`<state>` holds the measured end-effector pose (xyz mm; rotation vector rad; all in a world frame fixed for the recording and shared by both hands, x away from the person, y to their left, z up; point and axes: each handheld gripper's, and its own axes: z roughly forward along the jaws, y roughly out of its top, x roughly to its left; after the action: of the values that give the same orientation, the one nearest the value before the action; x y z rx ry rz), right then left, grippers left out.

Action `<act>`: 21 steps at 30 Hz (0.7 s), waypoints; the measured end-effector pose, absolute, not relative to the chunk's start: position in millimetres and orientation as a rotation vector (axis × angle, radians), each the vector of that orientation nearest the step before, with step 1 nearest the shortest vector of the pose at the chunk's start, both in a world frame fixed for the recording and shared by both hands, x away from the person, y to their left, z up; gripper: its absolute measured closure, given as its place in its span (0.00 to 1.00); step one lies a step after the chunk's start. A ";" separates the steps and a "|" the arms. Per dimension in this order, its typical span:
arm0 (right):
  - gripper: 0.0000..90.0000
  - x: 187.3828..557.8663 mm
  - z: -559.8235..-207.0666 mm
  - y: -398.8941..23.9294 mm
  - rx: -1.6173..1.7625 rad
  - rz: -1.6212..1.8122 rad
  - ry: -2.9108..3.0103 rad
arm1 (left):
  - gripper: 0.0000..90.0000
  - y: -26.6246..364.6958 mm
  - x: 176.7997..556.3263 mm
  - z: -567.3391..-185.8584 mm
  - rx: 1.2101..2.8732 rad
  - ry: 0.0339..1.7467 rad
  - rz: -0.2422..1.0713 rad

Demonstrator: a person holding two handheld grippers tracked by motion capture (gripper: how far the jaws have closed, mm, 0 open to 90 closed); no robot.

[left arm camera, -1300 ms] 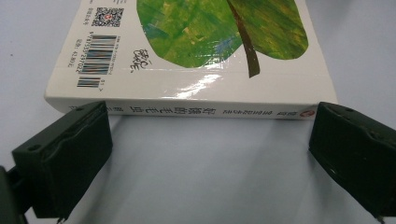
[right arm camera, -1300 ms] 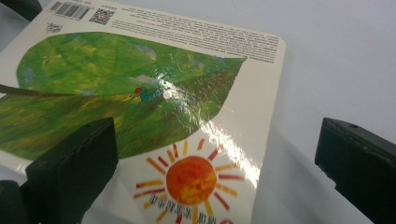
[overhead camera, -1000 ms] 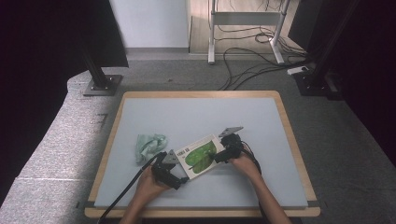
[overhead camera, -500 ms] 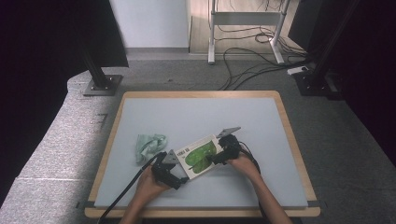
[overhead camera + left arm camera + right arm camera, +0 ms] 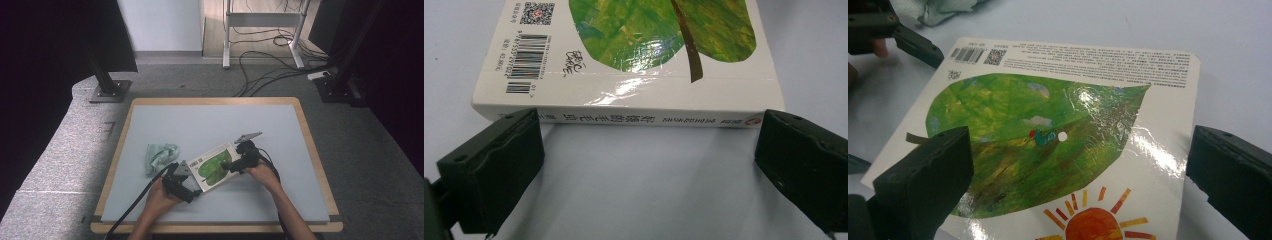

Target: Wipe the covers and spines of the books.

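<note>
Both hand-held grippers sit at the near middle of the table (image 5: 150, 115), one at each end of a picture book (image 5: 216, 166); the left gripper (image 5: 192, 190), seen in the high view at the book's near-left end, has its jaws spread wide, and in the left gripper view they stand just short of the book's spine (image 5: 624, 117), one near each end of it, with bare table surface between them; the right gripper (image 5: 226, 165) comes in over the book's far-right part, and in the right gripper view its jaws are also spread wide, hanging above the glossy cover (image 5: 1058, 135) with nothing clamped between them; whether either jaw touches the cover I cannot tell.

The table is a pale grey-blue sheet inside a wooden rim, and most of it lies open: the whole far half, the right side and the near strip in front of the person's hands are bare; the book lies flat and closed, turned at an angle to the table's edges, well in from every rim, its cover showing a big green leaf, a barcode (image 5: 526, 62) and an orange sun (image 5: 1093, 220); a crumpled pale green cloth (image 5: 160, 155) lies near the book's left, apart from it.
</note>
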<state>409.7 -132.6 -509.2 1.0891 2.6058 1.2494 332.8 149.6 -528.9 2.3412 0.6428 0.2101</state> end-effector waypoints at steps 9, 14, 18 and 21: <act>0.00 405.3 -506.7 -137.2 1.135 1.299 2.581 | 0.00 149.6 332.8 -528.9 2.342 0.642 0.210; 0.00 401.0 -505.4 -140.9 1.159 1.325 2.568 | 0.00 149.6 332.8 -528.9 2.342 0.642 0.210; 0.00 398.0 -504.7 -144.5 1.189 1.357 2.560 | 0.00 149.6 332.8 -528.9 2.341 0.641 0.211; 0.00 396.0 -503.2 -146.3 1.184 1.365 2.564 | 0.00 149.6 332.8 -528.9 2.342 0.642 0.211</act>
<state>396.0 -146.3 -503.2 1.1838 2.5638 1.3651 332.8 149.6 -528.9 2.3415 0.6418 0.2107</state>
